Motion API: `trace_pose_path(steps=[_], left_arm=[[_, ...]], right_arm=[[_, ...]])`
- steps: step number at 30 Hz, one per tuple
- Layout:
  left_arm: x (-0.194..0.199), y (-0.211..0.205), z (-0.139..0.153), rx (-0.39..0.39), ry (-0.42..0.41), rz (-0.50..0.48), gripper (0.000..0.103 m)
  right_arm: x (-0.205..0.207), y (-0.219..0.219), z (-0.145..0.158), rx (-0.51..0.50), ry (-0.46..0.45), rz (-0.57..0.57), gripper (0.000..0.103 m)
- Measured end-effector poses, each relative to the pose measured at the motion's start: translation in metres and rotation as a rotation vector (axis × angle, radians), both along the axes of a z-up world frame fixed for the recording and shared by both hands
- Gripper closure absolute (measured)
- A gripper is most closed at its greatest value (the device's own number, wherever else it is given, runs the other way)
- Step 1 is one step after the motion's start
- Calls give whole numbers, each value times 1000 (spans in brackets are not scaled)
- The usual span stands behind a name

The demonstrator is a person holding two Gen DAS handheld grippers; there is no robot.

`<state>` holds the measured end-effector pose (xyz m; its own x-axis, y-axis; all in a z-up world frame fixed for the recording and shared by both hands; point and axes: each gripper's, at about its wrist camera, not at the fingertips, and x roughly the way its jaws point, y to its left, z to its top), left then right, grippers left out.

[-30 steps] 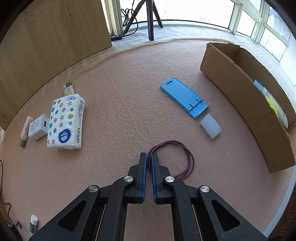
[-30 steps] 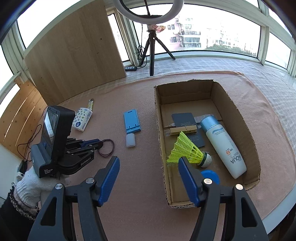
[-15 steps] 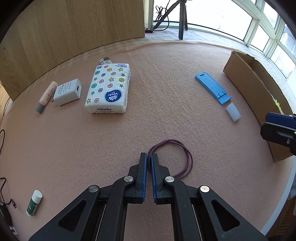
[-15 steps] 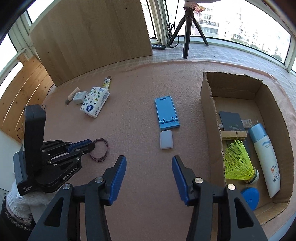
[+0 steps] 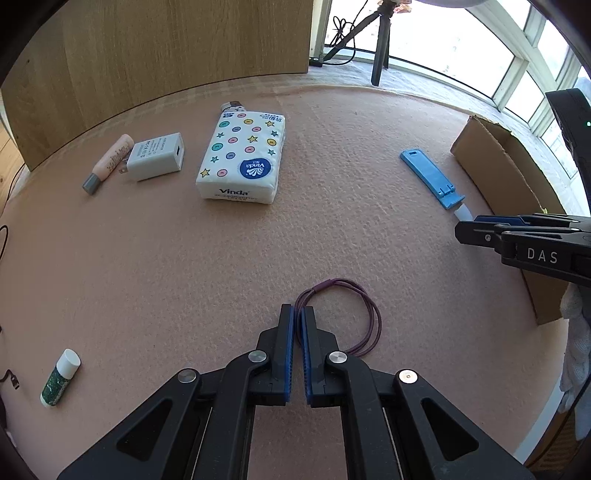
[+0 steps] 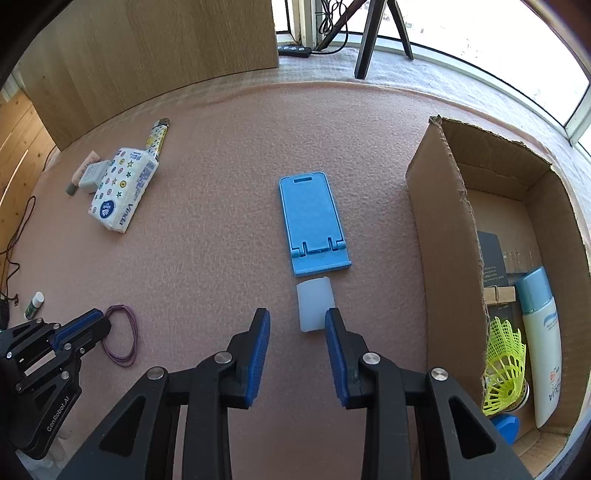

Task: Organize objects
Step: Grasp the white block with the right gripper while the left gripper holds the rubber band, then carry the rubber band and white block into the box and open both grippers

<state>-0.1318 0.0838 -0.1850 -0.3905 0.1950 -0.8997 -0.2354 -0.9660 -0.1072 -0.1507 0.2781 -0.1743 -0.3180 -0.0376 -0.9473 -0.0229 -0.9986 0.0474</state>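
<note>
The left gripper is clenched on a purple cord loop lying on pink carpet. The right gripper, closing with nothing yet pinched, hovers over a white cap that touches a blue phone stand. Bare carpet separates them from the cardboard box at right.

A pale wooden board stands along the far edge of the pink felt-covered worktop; a black tripod and black power strip stand beyond it.

The left gripper points steeply down with its jaws shut, while the right gripper, also angled down, is closing.
</note>
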Motion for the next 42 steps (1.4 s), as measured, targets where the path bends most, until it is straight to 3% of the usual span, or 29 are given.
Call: trace_pose_path(steps=[7, 11, 18, 21, 31, 42], left_arm=[[4, -3, 0, 7, -5, 10, 99], [1, -2, -2, 20, -7, 20, 99], [5, -7, 3, 36, 3, 38, 99], [9, -8, 12, 45, 20, 38, 99], [16, -4, 49, 84, 85, 16, 100], [15, 35, 105, 126, 188, -72, 100]], right_arm=[[-5, 1, -2, 21, 1, 0, 75], [-4, 0, -1, 41, 5, 13, 93], [2, 16, 2, -54, 22, -19, 97], [8, 23, 8, -128, 34, -36, 97], [45, 33, 46, -205, 114, -41, 97], [93, 75, 94, -166, 220, -93, 97]])
